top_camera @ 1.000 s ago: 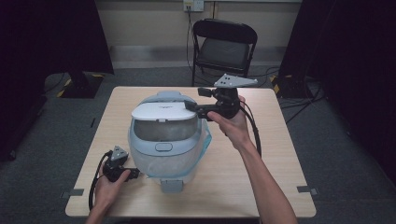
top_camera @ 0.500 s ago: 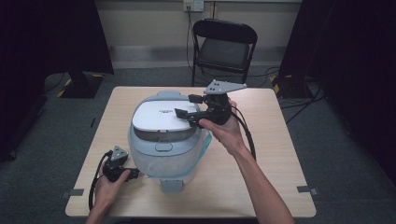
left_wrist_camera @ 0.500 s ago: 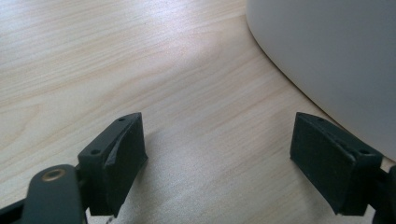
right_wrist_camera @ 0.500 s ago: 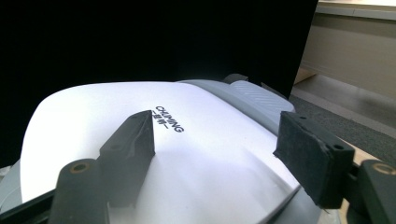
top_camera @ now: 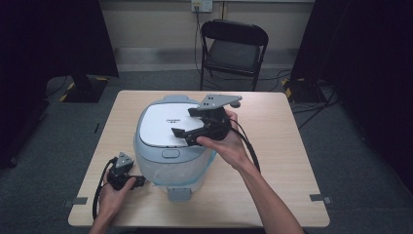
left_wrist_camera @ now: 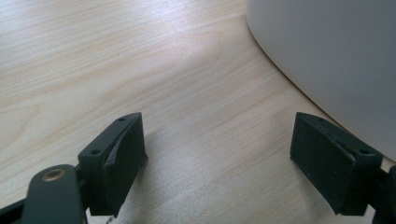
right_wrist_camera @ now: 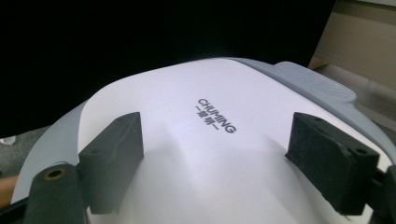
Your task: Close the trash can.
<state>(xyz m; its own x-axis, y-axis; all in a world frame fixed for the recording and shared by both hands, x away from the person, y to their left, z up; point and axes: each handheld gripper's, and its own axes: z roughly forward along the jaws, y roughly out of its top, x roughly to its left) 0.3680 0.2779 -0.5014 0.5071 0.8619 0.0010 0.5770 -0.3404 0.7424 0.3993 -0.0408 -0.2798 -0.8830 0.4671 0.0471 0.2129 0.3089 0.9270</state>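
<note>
A pale blue rice cooker (top_camera: 170, 146) with a white lid (top_camera: 163, 127) stands mid-table, lid down. My right gripper (top_camera: 187, 126) rests over the right side of the lid, open, with nothing between its jaws; in the right gripper view the lid (right_wrist_camera: 215, 154) with its printed brand name lies just beneath the two pads (right_wrist_camera: 116, 154). My left gripper (top_camera: 136, 181) lies low on the table by the cooker's front left, open; in the left gripper view (left_wrist_camera: 219, 163) the cooker's wall (left_wrist_camera: 336, 56) curves close by the right jaw.
The wooden table (top_camera: 287, 161) has bare room to the right of the cooker and along its left side. A black folding chair (top_camera: 233, 48) stands behind the far edge. A grey tab (top_camera: 179, 194) juts out at the cooker's front base.
The lid has gone from raised to flat on the cooker. My right gripper has moved left and down with it, onto the lid. The left gripper has stayed put.
</note>
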